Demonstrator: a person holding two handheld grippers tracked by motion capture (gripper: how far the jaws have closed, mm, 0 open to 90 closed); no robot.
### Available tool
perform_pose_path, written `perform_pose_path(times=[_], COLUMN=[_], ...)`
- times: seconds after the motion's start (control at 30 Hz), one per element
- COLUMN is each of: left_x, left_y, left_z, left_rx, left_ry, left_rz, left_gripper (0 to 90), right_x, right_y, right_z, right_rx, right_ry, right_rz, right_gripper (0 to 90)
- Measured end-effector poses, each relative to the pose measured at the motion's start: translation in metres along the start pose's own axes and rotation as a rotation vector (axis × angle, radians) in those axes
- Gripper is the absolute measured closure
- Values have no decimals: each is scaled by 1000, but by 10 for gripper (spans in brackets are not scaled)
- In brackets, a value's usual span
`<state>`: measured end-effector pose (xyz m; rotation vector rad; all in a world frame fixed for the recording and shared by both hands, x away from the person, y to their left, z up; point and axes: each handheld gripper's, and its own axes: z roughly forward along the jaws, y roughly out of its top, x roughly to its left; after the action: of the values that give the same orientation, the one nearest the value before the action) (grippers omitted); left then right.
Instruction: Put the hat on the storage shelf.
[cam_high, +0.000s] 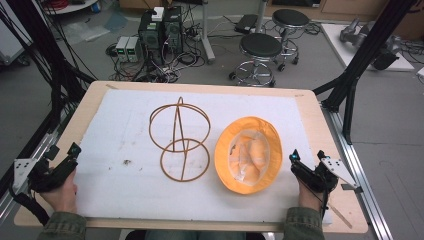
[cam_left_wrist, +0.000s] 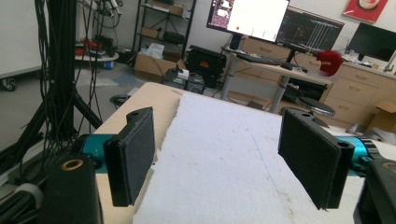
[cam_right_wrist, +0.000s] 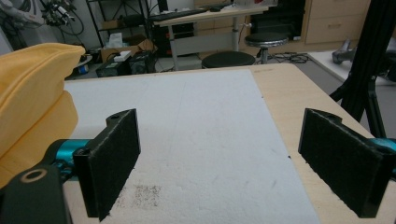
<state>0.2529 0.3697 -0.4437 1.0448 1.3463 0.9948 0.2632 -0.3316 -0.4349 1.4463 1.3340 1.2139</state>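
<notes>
Just to the left of the right claw (cam_high: 306, 156), the yellow hat (cam_high: 248, 154) lies brim-up on the white mat (cam_high: 125, 130); beyond it stands a wire frame (cam_high: 180, 140). Both claws gape empty, the left claw (cam_high: 64, 154) at the counter's (cam_high: 312, 107) far edge.

A white mat (cam_high: 125, 180) covers most of the table (cam_high: 320, 125) before me. On the mat, about the middle, lies the wire frame (cam_high: 180, 140) on its side — one ring nearer me, the other farther off. Just to its right lies the hat (cam_high: 248, 155), opening upward, close to the frame but apart from it. My left gripper (cam_high: 62, 162) sits at the mat's left edge, well apart from the frame. My right gripper (cam_high: 307, 162) sits just right of the hat — beside its brim, not touching. Behind the table, on the floor, stand two stools (cam_high: 261, 52).
</notes>
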Motion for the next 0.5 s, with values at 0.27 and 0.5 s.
perform_pose_path(times=[0.27, 0.5], left_x=[1, 1], left_y=[0, 0], left_z=[0, 1], left_rx=[-2, 0], left_ry=[3, 2], left_rz=[-2, -4], left_gripper=[276, 277], right_x=[-2, -2], right_y=[0, -1], right_z=[0, 0], right_rx=[3, 5], right_ry=[-5, -9], right_rz=[15, 14], right_gripper=[116, 117])
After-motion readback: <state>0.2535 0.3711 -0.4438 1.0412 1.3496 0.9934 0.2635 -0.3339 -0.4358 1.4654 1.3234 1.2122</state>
